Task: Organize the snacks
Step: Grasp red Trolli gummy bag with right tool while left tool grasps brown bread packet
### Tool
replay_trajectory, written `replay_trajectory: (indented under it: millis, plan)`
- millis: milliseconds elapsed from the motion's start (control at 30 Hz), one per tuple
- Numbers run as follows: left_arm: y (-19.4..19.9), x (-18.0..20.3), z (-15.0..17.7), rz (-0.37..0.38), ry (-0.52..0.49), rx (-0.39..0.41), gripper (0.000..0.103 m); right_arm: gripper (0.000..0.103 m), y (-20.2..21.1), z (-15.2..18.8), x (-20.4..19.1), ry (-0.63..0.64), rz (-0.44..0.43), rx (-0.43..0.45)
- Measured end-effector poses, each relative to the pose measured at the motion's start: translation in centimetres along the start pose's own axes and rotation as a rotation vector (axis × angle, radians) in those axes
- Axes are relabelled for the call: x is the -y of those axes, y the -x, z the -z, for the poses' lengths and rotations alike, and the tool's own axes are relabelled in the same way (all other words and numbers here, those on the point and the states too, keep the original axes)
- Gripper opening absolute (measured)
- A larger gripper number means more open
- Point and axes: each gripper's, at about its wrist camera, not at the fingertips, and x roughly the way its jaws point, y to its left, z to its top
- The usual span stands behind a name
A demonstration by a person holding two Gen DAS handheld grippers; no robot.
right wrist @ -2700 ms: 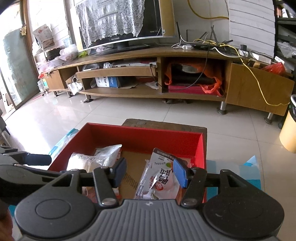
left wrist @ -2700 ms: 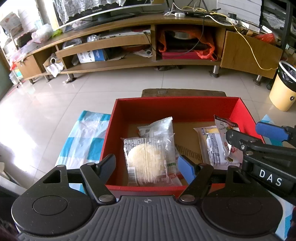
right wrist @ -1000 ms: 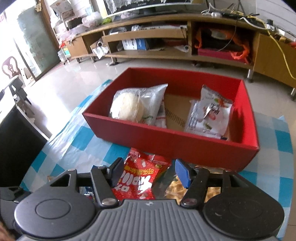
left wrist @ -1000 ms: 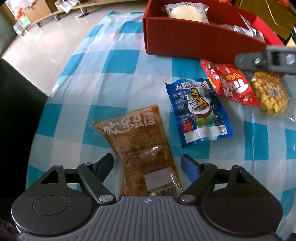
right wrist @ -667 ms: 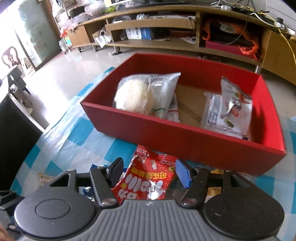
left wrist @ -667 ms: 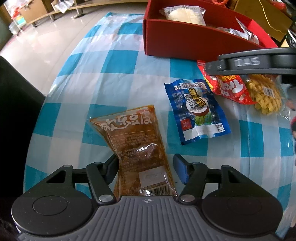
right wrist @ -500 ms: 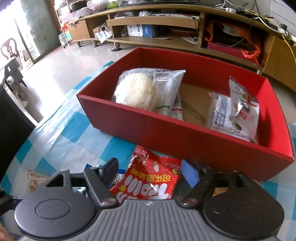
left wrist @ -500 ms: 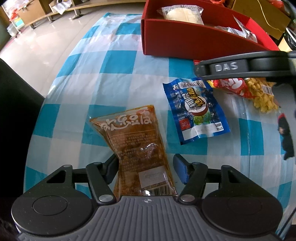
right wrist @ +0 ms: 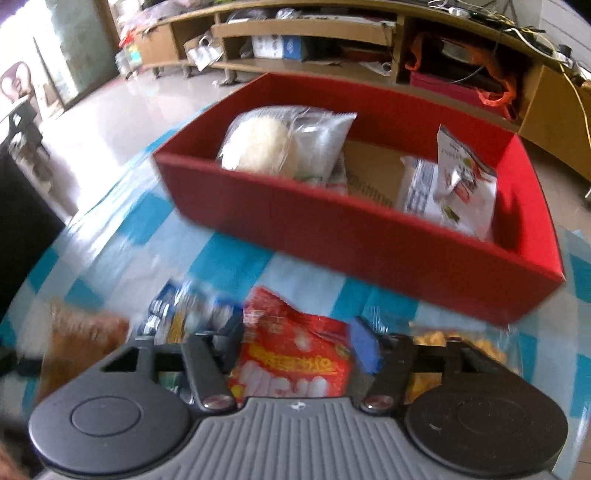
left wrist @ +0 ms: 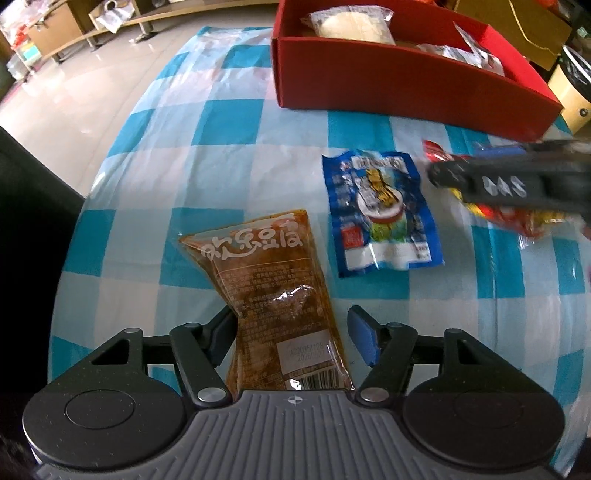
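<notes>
Left gripper (left wrist: 291,338) jaws opening, straddling brown snack packet (left wrist: 269,291). Right gripper (right wrist: 301,345) closing on red snack packet (right wrist: 295,354), both packets lying near side of red box (right wrist: 354,236)

A long wooden media unit (right wrist: 332,33) runs along the far wall, its open shelves cluttered with boxes, bags and cables. Pale glossy floor tiles (right wrist: 147,110) in front of it reflect bright daylight from its left. A cream bin (left wrist: 572,92) stands at the unit's right end.
</notes>
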Motion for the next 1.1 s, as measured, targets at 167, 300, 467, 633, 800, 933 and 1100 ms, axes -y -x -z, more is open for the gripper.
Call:
replay_trajectory:
  millis: [167, 300, 467, 633, 800, 933, 1100]
  plan:
    - [0.2, 0.6, 1.0, 0.005, -0.043, 0.004, 0.073, 0.045, 3.1, 3.2, -0.5, 0.044, 0.017, -0.036]
    - [0.2, 0.8, 1.4, 0.008, -0.058, -0.003, 0.077, 0.045, 4.9, 6.0, -1.2, 0.054, -0.017, -0.076]
    - [0.2, 1.0, 1.6, -0.017, -0.069, 0.003, 0.084, 0.060, 6.1, 7.3, -0.6, -0.012, -0.003, -0.068]
    - [0.0, 0.7, 1.3, -0.006, -0.042, -0.006, 0.087, 0.063, 6.1, 8.3, 1.4, -0.202, -0.002, -0.082]
    - [-0.4, 0.4, 1.2, 0.000, -0.018, -0.019, 0.092, 0.064, 5.3, 8.9, 1.1, -0.322, -0.064, -0.092]
    - [-0.7, -0.2, 1.4, 0.009, 0.011, -0.021, 0.095, 0.075, 4.3, 8.6, -0.5, -0.262, 0.008, -0.072]
    - [-1.0, -0.6, 1.3, 0.003, 0.031, -0.024, 0.101, 0.089, 3.6, 8.9, -0.8, -0.243, 0.010, -0.041]
